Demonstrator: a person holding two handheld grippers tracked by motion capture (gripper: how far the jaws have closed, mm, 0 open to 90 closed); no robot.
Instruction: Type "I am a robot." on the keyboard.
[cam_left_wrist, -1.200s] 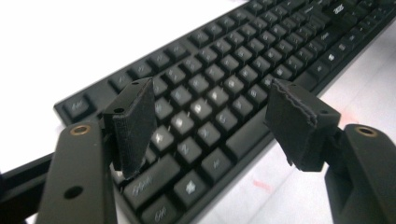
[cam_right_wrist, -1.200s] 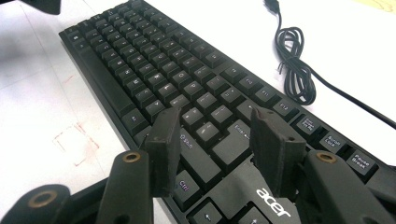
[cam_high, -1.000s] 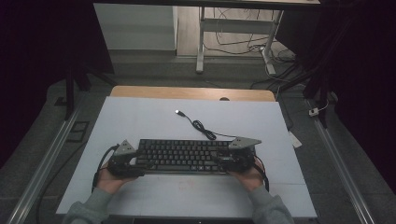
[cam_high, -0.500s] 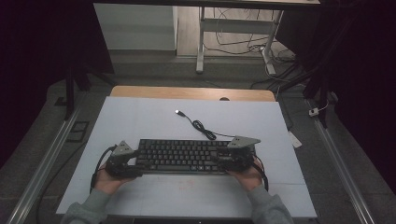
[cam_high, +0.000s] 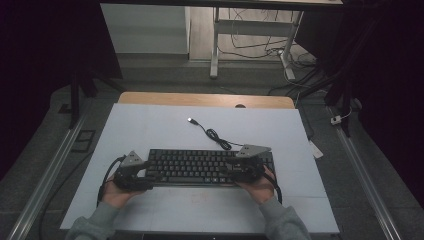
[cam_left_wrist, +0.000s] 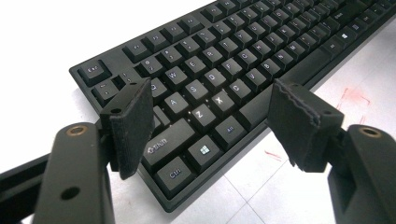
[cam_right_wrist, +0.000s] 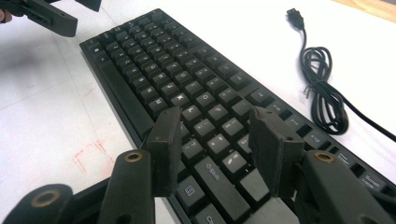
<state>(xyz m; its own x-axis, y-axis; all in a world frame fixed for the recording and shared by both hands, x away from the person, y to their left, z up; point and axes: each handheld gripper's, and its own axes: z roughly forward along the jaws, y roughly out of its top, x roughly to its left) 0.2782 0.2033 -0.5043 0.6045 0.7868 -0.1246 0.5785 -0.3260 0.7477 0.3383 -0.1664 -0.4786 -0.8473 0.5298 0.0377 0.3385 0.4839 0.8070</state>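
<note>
A black keyboard (cam_high: 200, 166) lies flat on the white tabletop (cam_high: 165, 125), toward its near edge and about midway across, its long side running left to right. Its black cable (cam_high: 216, 136) leaves the far edge, bunches in a small coil just beyond the keys and ends in a USB plug (cam_high: 190, 120) lying loose farther out on the tabletop.

The left hand-held gripper (cam_left_wrist: 210, 121) sits at the keyboard's left end, over the Shift, Ctrl and Z corner; its jaws stand well apart with nothing pressed between them, one pad above the keys' left margin, the other off the near edge. The right hand-held gripper (cam_right_wrist: 215, 149) sits over the keyboard's right end, its jaws also apart, pads hovering above the keys without clamping any; they have just been closing slightly.

In the high view each hand (cam_high: 116, 195) grips its tool from the near side, grey sleeves (cam_high: 285, 225) at the table's edge. Beyond the far edge shows a strip of wooden desk (cam_high: 205, 100).
</note>
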